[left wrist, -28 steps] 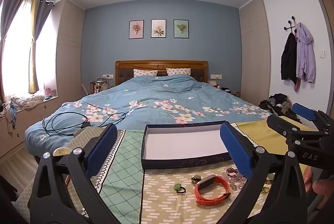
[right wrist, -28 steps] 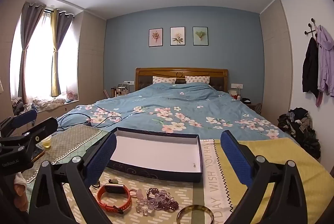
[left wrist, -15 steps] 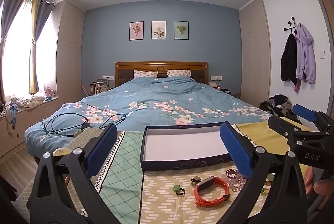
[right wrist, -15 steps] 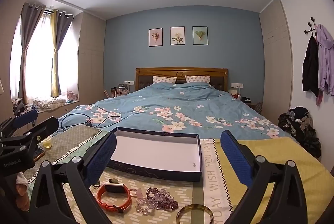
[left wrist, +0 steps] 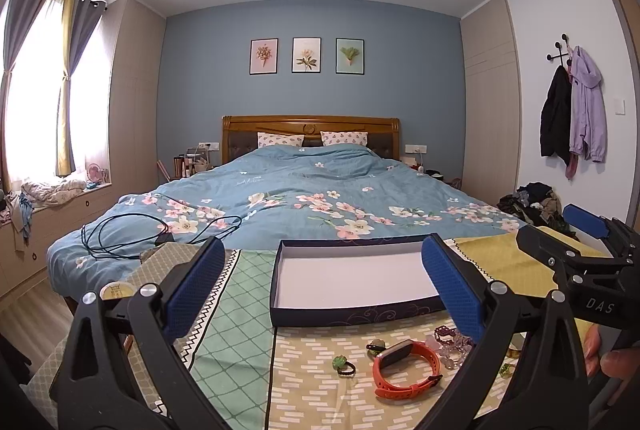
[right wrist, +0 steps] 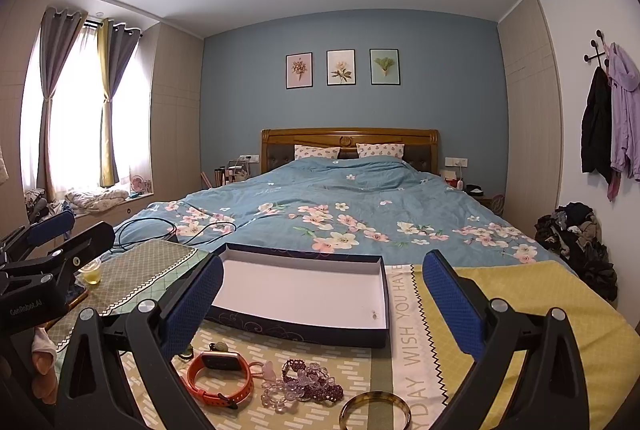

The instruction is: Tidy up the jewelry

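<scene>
We look across a bedroom with a blue wall, and a bed (left wrist: pixel 312 197) under a flowered cover fills the middle of both views; in front of it lies a patterned cloth (left wrist: pixel 320 390) on which the work waits.

In the left wrist view, our left gripper (left wrist: pixel 320 282) hangs above the cloth with its blue pads spread wide and nothing between them. An open, shallow box (left wrist: pixel 352 312) sits at centre frame, just beyond the pads, its long side running across the picture. The jewelry lies in the lower right: a small green ring (left wrist: pixel 343 365), an orange wristband (left wrist: pixel 406 368) and a heap of purple beads (left wrist: pixel 450 338) partly behind the right pad. The other gripper juts in at the right edge.

In the right wrist view, our right gripper (right wrist: pixel 320 300) is likewise spread wide and empty. The box (right wrist: pixel 296 326) sits at centre, seemingly bare inside but for a tiny speck near its lower right corner. The wristband (right wrist: pixel 218 376), the beads (right wrist: pixel 308 384) and an amber bangle (right wrist: pixel 374 412) lie along the bottom edge, below and nearer than the pads, with the bangle at bottom centre.

We judge nothing is yet sorted. The pieces lie between the two grippers and short of the box, so either must dip down and back toward us; the right one looks nearer the bangle and beads, the left one nearer the ring.
</scene>
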Action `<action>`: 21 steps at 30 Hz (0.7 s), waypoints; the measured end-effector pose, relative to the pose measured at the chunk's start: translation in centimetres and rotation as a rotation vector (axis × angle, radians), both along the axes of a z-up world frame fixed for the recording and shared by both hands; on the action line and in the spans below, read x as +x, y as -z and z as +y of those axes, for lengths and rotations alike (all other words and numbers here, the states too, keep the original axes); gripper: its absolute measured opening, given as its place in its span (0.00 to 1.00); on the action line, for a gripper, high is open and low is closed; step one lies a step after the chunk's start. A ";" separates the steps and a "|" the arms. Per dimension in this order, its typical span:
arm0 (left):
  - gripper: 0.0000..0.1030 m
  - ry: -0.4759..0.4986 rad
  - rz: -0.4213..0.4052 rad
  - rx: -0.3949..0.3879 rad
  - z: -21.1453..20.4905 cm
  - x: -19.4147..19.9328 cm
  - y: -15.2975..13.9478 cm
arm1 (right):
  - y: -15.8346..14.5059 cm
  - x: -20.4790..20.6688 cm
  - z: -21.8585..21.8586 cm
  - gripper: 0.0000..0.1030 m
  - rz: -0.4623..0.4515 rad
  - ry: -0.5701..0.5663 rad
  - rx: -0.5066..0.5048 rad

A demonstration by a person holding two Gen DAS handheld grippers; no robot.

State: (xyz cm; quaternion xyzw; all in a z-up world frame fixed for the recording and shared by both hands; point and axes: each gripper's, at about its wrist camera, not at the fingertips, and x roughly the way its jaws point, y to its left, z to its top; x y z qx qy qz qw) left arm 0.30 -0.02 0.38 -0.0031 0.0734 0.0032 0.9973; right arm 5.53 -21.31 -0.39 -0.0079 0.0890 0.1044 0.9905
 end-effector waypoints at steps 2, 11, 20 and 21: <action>0.94 0.000 0.001 -0.001 0.0 0.0 0.0 | 0.0 0.0 0.1 0.94 -0.001 -0.002 0.001; 0.94 -0.004 0.000 -0.001 0.0 0.0 0.0 | 0.1 0.1 -0.2 0.94 0.000 -0.005 0.006; 0.94 -0.004 0.002 -0.002 -0.1 0.0 0.0 | 0.2 0.0 0.0 0.94 -0.002 -0.007 0.007; 0.94 -0.004 0.002 -0.002 0.0 0.0 0.0 | 0.2 0.0 0.0 0.94 -0.003 -0.007 0.007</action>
